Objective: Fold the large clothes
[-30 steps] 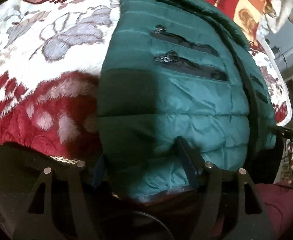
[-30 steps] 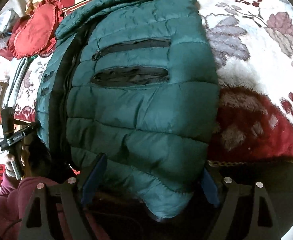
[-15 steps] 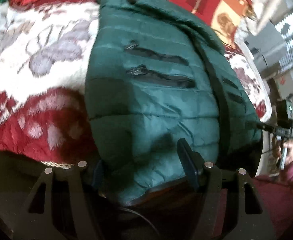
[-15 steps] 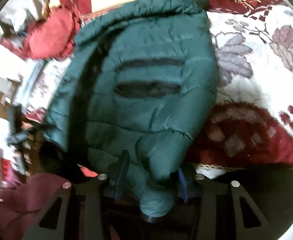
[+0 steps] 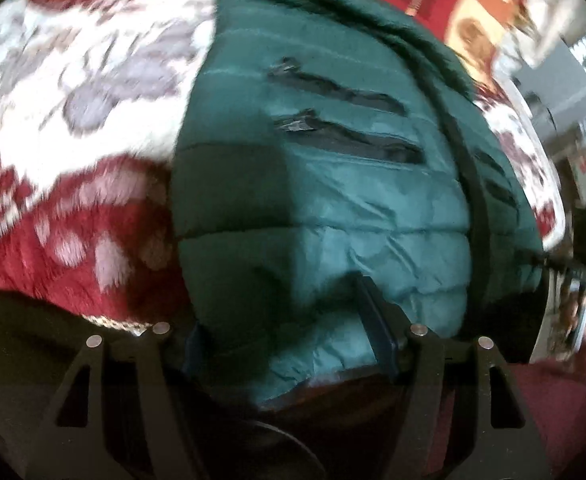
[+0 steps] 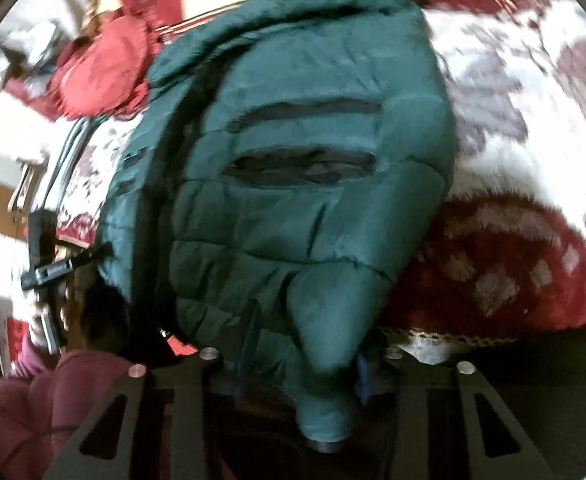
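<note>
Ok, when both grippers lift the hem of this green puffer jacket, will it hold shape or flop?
Likely flop: the jacket already bunches into a fold where the closing right gripper pinches its hem. Probably light, given the puffy quilting. The shiny shell looks slippery, so the wider-set left gripper may slip.

A bed is carrying everything, and a plush blanket [image 5: 93, 128] in red and white with grey-mauve flowers is covering it, filling the left of the left wrist view. A green quilted jacket [image 5: 333, 168] is lying directly on it at centre. A red frilled cushion [image 6: 101, 76] is sitting at the upper left of the right wrist view.
</note>
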{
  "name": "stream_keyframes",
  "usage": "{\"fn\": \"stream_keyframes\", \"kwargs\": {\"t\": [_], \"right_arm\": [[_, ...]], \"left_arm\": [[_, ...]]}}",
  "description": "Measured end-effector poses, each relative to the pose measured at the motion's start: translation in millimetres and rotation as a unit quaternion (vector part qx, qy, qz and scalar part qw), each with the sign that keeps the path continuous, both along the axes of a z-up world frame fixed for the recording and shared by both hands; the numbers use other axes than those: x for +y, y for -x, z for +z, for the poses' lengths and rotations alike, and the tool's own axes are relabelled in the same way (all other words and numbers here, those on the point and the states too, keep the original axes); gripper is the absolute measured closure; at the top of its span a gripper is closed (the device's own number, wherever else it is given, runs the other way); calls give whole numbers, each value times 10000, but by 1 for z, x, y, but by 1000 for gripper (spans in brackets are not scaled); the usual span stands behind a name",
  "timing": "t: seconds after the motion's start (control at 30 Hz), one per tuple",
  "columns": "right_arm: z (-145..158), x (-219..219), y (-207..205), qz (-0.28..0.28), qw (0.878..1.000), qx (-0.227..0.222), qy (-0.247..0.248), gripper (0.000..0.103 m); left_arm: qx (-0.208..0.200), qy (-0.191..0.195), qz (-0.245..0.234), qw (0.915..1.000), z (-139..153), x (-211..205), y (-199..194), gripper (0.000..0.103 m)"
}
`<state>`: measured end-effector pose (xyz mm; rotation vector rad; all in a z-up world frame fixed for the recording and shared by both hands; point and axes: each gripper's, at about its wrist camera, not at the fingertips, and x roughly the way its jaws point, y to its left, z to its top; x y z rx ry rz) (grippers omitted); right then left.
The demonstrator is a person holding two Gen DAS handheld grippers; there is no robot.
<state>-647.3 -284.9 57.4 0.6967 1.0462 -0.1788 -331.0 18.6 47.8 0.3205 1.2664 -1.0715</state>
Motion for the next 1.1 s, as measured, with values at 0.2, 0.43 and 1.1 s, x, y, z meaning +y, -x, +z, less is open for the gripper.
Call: {"fn": "stream_keyframes", "kwargs": {"t": [0.2, 0.43, 1.1], "right_arm": [[-20, -3, -1, -171, 9997, 110, -163, 66], [-22, 1, -4, -91, 9997, 217, 54, 66], [35, 7, -7, 18, 9976, -369, 591, 90]], "left_arm": [[-269, -153, -3, 9995, -4, -4, 4, 36], [-503, -298, 42, 9983, -8, -8, 8, 36], [-432, 132, 227, 9987, 13, 8, -4, 87]]}}
